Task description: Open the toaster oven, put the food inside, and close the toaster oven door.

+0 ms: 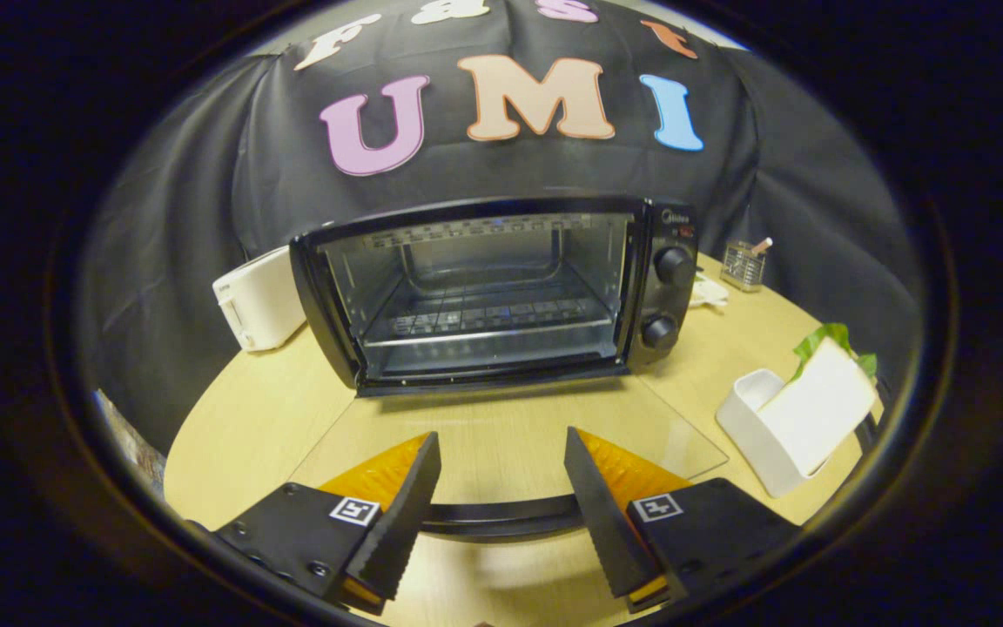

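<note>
Lying flat on the table, the toaster oven door is straddled at its handle by the spread, empty gripper, the cavity thus kept clear for food.

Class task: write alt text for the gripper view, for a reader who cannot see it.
A toaster oven stands on a wooden table with its glass door folded down flat and its rack bare. The open gripper hovers over the door's handle, holding nothing; a white container sits to the right.
</note>
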